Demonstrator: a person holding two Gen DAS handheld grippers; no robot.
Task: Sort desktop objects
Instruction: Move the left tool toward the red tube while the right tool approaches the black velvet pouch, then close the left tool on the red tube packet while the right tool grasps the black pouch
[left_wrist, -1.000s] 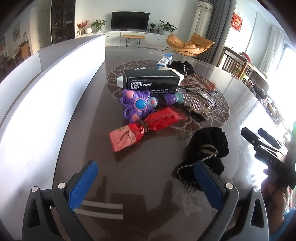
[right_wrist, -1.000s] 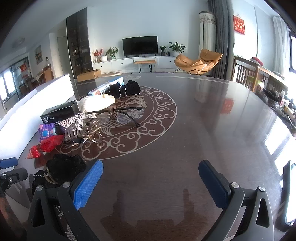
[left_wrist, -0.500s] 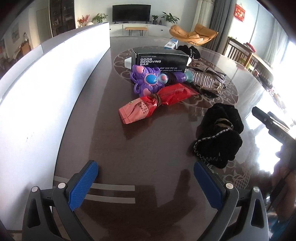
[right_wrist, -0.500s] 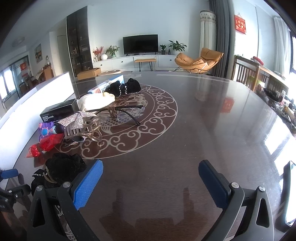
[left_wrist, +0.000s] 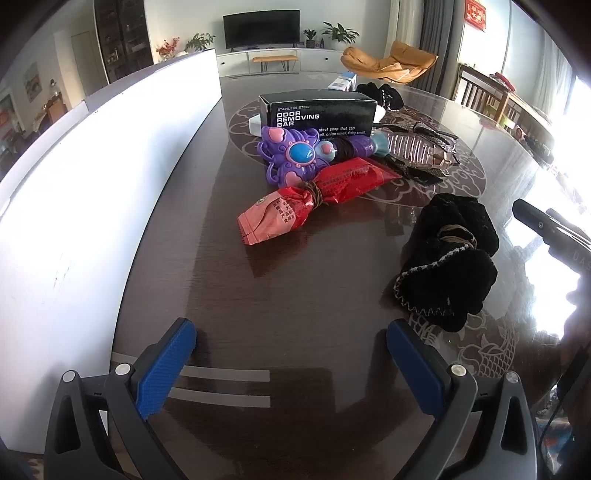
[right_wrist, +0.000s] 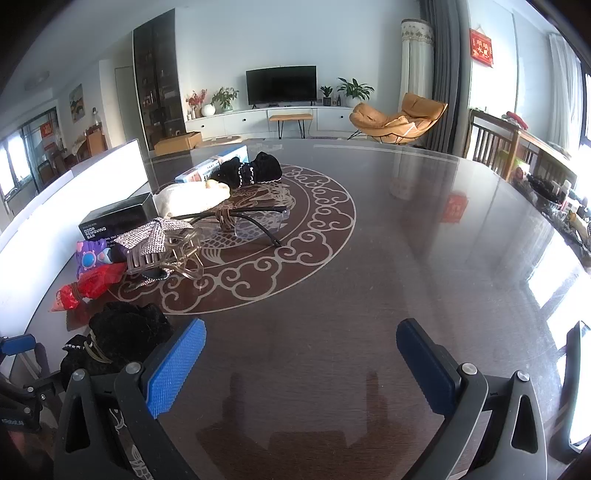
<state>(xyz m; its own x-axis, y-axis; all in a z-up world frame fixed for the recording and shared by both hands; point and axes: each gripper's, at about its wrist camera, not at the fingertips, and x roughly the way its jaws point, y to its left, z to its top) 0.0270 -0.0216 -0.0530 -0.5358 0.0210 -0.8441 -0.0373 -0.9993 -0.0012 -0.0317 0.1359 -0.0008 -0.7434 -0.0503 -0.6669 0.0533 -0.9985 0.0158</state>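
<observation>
Left view: left gripper (left_wrist: 291, 352) spread wide, empty, low over bare table (left_wrist: 295, 288). Red packet (left_wrist: 314, 199) straight ahead, well apart; black bundle (left_wrist: 448, 258) off right; toy (left_wrist: 291, 157) and box (left_wrist: 317, 112) stacked behind. White wall (left_wrist: 103, 192) hard along the left, so little room that side.

Right view: right gripper (right_wrist: 301, 363) likewise agape, holding nothing, probably parked clear. Clip (right_wrist: 159, 243) and glasses (right_wrist: 243, 221) far left; broad open tabletop ahead and right.

Left side's boxed in, right side's wide open

Bare worktop (left_wrist: 295, 295) ahead of left tongs (left_wrist: 291, 363); white board (left_wrist: 92, 192) walls the left, black fabric bundle (left_wrist: 448, 258) crowds right. Right tongs (right_wrist: 301, 360) face bare worktop ahead.
</observation>
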